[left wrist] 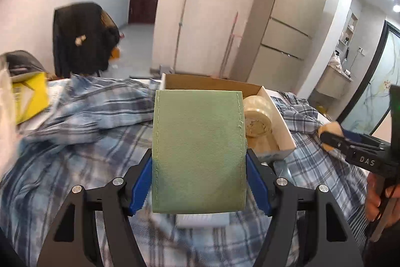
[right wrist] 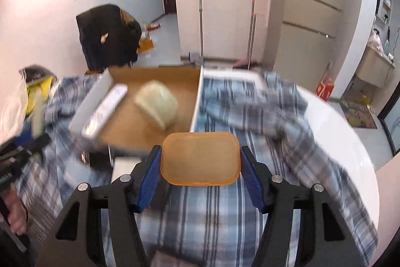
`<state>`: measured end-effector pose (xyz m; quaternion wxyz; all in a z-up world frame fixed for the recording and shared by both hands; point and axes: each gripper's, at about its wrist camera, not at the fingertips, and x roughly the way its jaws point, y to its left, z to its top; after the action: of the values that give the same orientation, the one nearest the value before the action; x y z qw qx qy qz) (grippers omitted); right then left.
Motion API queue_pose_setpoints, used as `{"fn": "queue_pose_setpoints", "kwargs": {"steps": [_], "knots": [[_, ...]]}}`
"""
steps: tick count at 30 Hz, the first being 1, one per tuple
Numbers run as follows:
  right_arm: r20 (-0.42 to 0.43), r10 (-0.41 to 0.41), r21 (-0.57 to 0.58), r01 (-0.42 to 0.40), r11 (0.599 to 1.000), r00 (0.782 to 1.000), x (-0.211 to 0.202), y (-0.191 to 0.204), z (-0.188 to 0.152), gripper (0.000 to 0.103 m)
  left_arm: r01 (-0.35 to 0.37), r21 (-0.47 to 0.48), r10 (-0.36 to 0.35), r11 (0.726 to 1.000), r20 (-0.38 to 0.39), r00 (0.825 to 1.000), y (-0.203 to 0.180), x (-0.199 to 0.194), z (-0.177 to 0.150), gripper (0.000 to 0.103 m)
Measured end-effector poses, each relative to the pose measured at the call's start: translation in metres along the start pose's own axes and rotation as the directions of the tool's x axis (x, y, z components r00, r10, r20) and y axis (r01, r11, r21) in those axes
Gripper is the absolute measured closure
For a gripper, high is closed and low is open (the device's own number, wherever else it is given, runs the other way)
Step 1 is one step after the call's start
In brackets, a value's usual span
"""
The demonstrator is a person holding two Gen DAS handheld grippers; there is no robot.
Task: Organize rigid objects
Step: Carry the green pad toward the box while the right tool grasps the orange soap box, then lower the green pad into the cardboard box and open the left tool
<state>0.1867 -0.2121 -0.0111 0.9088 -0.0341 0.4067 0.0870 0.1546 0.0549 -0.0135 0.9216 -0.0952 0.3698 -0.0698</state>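
Note:
My left gripper [left wrist: 199, 162] is shut on a green stitched case [left wrist: 197, 147] and holds it upright above the plaid cloth, just in front of the open cardboard box [left wrist: 215, 83]. My right gripper [right wrist: 200, 159] is shut on an orange plastic lid [right wrist: 200, 158] and holds it over the cloth beside the box [right wrist: 155, 76]. The box holds a cream wrapped roll [right wrist: 157, 103], seen too in the left wrist view [left wrist: 258, 116], and a white remote [right wrist: 105, 111] against its left wall. The right gripper shows at the right of the left wrist view [left wrist: 330, 135].
Blue plaid cloth [right wrist: 225, 212] covers the round white table [right wrist: 345, 121]. A yellow box [left wrist: 30, 99] sits at the table's left. A chair with a black jacket [left wrist: 82, 39], mops [left wrist: 182, 16] and a fridge [left wrist: 290, 16] stand behind.

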Motion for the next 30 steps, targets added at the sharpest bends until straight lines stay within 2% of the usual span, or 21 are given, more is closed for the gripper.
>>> {"fn": "queue_pose_setpoints", "kwargs": {"steps": [7,16,22,25,26,28,30], "knots": [[0.032,0.002,0.066,-0.004,0.998,0.999,0.022,-0.002,0.031,0.043,-0.011,0.024,0.013,1.0,-0.07,0.997,-0.017,0.056,0.03,0.032],[0.02,0.005,0.151,-0.008,0.989,1.0,0.046,-0.026,0.024,0.043,-0.026,0.07,0.035,0.997,-0.133,0.99,-0.041,0.104,0.033,0.032],[0.002,0.007,0.144,-0.008,0.99,1.0,0.05,-0.031,0.024,0.043,-0.049,0.069,0.061,0.996,-0.178,0.982,-0.046,0.124,0.028,0.032],[-0.005,0.02,0.146,-0.019,0.989,1.0,0.051,-0.032,0.023,0.043,-0.001,0.041,0.008,0.999,-0.163,0.987,-0.043,0.124,0.028,0.029],[-0.005,0.021,0.143,-0.02,0.989,1.0,0.05,-0.031,0.023,0.043,0.008,0.038,-0.002,0.999,-0.149,0.989,-0.042,0.122,0.028,0.024],[-0.001,0.02,0.134,-0.019,0.991,1.0,0.049,-0.03,0.023,0.043,-0.002,0.043,0.007,0.999,-0.117,0.993,-0.042,0.115,0.029,0.016],[0.003,0.02,0.129,-0.02,0.991,1.0,0.047,-0.028,0.022,0.043,-0.02,0.056,0.025,0.998,-0.087,0.996,-0.043,0.108,0.031,0.016]]}}
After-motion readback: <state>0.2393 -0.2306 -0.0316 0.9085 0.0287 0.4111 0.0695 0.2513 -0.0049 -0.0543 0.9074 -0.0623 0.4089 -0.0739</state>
